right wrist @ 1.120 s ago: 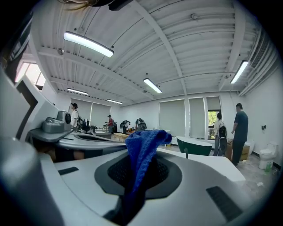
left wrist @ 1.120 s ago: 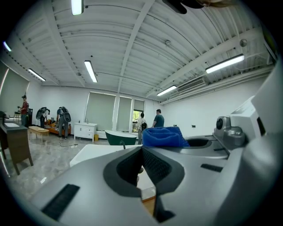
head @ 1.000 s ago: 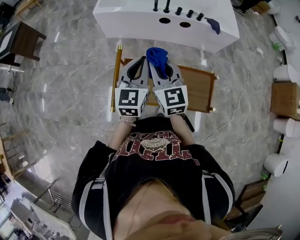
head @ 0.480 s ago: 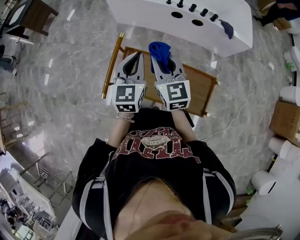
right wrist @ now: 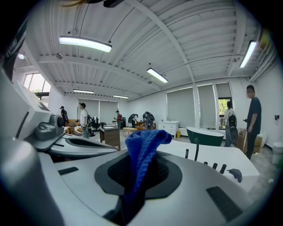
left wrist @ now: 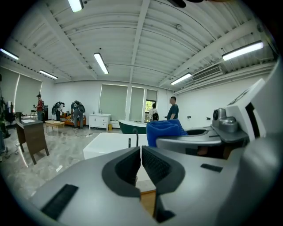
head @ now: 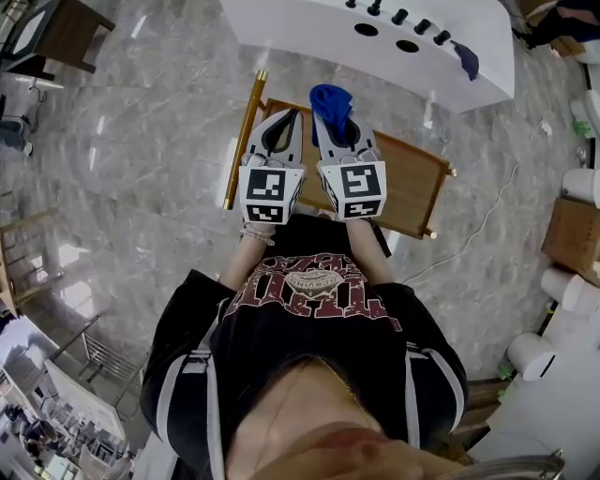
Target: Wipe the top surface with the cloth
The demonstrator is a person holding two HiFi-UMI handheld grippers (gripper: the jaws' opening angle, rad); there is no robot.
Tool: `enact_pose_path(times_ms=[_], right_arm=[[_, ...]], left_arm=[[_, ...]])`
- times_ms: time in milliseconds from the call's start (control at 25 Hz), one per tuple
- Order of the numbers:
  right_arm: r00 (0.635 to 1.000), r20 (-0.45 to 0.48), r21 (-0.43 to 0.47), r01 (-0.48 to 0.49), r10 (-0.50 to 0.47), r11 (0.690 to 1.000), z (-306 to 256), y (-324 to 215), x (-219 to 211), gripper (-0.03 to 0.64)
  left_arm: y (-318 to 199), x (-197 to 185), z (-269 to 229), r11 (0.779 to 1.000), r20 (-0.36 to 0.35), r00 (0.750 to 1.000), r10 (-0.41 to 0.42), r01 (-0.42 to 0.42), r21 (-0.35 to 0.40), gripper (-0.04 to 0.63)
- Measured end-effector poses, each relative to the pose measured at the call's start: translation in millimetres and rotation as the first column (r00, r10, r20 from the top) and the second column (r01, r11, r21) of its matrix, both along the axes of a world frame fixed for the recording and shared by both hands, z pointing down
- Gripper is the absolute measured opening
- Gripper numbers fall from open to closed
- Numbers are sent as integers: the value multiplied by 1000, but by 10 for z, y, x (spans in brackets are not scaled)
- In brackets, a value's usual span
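Note:
A blue cloth [head: 332, 106] [right wrist: 142, 156] sticks out of my right gripper [head: 335, 129] [right wrist: 137, 176], which is shut on it and held above the wooden top surface [head: 403, 183] of a small table. My left gripper [head: 284, 129] [left wrist: 140, 165] is close beside it on the left, its jaws shut with nothing between them. Both grippers point level across the room, and the blue cloth [left wrist: 166, 131] also shows in the left gripper view at right. The grippers' marker cubes hide the near part of the wooden top.
A white bathtub-like unit [head: 309, 33] with black taps [head: 401, 16] stands just beyond the table, a dark blue rag [head: 466, 58] on its right corner. A gold rail [head: 244, 136] edges the table's left. A white cable [head: 487, 211] crosses the marble floor. People stand far off.
Both grippers with the cloth have shifted a little right and farther out in the head view. The cloth stays clamped in the right gripper.

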State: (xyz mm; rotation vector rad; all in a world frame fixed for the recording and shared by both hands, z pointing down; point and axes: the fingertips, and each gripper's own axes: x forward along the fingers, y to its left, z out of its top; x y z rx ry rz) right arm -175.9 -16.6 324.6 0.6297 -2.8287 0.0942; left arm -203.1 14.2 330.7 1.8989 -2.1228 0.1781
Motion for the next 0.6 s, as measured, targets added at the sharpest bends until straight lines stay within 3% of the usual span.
enact_pose_path(times_ms=[400, 600], right_arm=[[991, -88, -75, -103, 97, 992, 497, -62, -634, 55], [983, -158, -110, -109, 91, 988, 831, -119, -778, 55]], left_arm=[[-53, -556, 595, 985, -79, 988, 136, -144, -100, 49], [-82, -727, 949, 975, -137, 983, 126, -148, -164, 49]])
